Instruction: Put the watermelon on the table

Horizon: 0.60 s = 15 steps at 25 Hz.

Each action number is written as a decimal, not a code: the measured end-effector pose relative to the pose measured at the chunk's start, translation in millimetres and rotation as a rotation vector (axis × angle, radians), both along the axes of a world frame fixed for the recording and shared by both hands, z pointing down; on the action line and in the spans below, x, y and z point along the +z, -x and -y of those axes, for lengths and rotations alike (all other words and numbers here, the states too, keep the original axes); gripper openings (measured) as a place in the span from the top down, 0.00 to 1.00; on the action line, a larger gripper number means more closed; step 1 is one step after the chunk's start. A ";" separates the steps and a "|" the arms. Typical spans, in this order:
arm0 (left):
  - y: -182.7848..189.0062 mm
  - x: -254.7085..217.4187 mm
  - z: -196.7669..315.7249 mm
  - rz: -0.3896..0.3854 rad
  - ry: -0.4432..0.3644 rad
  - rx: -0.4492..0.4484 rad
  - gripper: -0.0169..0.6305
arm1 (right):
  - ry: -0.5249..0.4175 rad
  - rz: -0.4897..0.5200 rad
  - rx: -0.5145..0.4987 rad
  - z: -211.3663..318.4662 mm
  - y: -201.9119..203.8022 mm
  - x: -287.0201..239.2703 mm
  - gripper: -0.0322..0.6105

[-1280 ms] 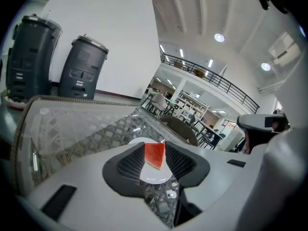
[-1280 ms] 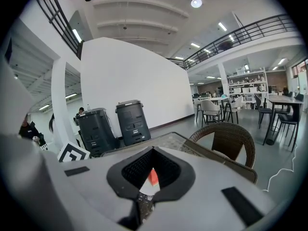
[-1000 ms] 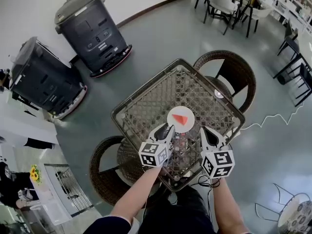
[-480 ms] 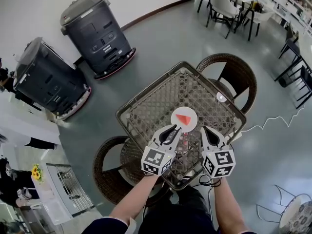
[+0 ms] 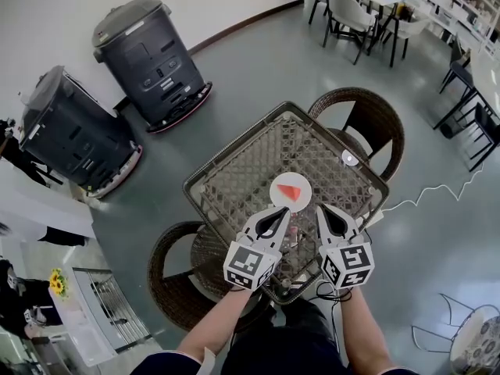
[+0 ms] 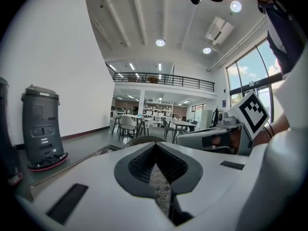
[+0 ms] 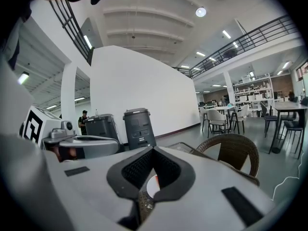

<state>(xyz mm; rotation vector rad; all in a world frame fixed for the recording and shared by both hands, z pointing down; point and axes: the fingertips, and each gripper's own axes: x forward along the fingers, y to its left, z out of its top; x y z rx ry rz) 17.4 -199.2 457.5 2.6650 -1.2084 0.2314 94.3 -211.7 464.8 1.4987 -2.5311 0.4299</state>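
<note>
Lying on a round white plate (image 5: 303, 187) near the middle of the square wicker desk (image 5: 234, 161), the red watermelon wedge (image 5: 289, 191) peeks past the pressed-together fingers of the right gripper (image 5: 322, 211) in that gripper's view. The left gripper (image 5: 279, 212), its fingers just closed on nothing, frames only weave.

The person's left white two-jaw tool (image 5: 276, 216) is closing: its dark-padded jaws, spread wide a second ago and narrower half a second ago, are now meeting tip to tip with nothing between them. The same tool is also lifting away from the square brown wicker table (image 5: 234, 180) and rolling, its black-and-white marker cube tilting over.
</note>
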 end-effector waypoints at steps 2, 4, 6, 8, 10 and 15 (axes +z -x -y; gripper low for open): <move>0.0 -2.6 -2.0 -0.003 0.002 0.002 0.96 | -0.010 0.006 -0.005 -2.0 1.5 -4.2 0.95; -0.5 -5.1 -4.2 -0.005 0.005 0.004 0.96 | -0.020 0.010 -0.015 -4.2 3.4 -8.4 0.95; -1.7 -6.6 -7.8 -0.012 0.007 0.006 0.96 | -0.024 0.004 -0.023 -7.1 5.2 -10.3 0.95; -2.4 -6.4 -12.0 -0.014 0.011 0.007 0.96 | -0.027 0.001 -0.031 -10.1 7.0 -11.9 0.95; -2.4 -4.8 -15.9 -0.013 0.021 0.005 0.96 | -0.034 0.010 -0.042 -12.9 8.8 -14.5 0.95; -2.4 -2.9 -23.5 -0.018 0.038 0.002 0.96 | -0.043 0.021 -0.055 -18.8 11.4 -18.3 0.95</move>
